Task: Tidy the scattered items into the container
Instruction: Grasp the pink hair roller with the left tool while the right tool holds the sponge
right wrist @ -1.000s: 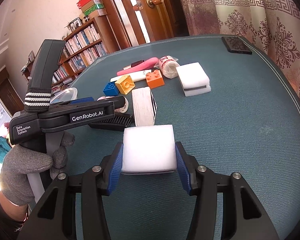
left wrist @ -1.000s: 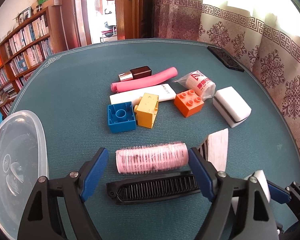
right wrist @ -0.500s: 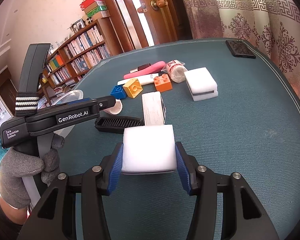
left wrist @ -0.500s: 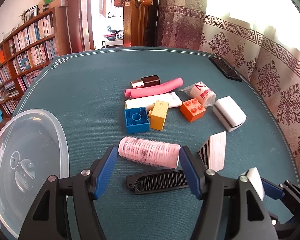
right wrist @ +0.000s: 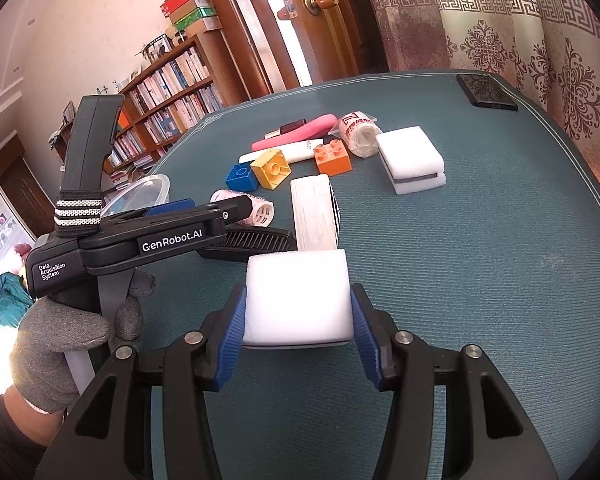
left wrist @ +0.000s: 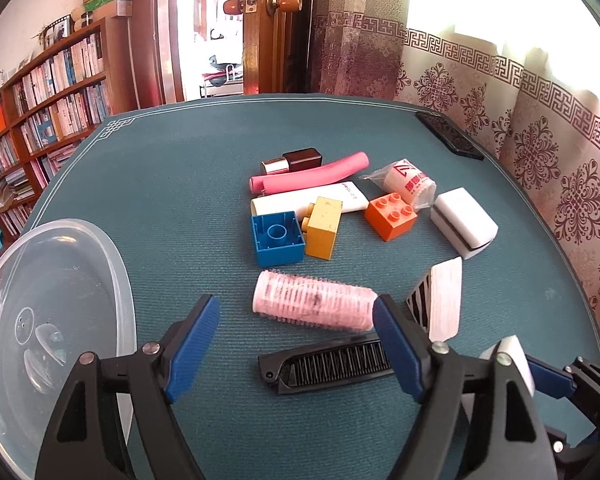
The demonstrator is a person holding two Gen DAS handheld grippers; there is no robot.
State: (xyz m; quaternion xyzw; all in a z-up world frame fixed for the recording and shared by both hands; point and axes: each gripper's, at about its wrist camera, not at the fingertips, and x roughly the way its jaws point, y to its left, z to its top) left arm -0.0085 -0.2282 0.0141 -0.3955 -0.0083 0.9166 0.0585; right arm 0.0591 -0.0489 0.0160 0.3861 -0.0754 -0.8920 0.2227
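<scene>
Left claw (left wrist: 296, 344) hung wide open over the pink hair roller (left wrist: 314, 310), black comb (left wrist: 328, 366) right under it, blue block (left wrist: 278, 242) and yellow block (left wrist: 323, 226) just past. Right claw (right wrist: 296, 330) was clamped on a white sponge (right wrist: 298, 298). Clear container (left wrist: 56, 320) sat left on the bench (left wrist: 172, 184). Since a second ago the left claw had pulled back a bit.

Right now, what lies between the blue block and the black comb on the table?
The pink hair roller lies between the blue block and the black comb, on its side. The left wrist view shows it best.
</scene>
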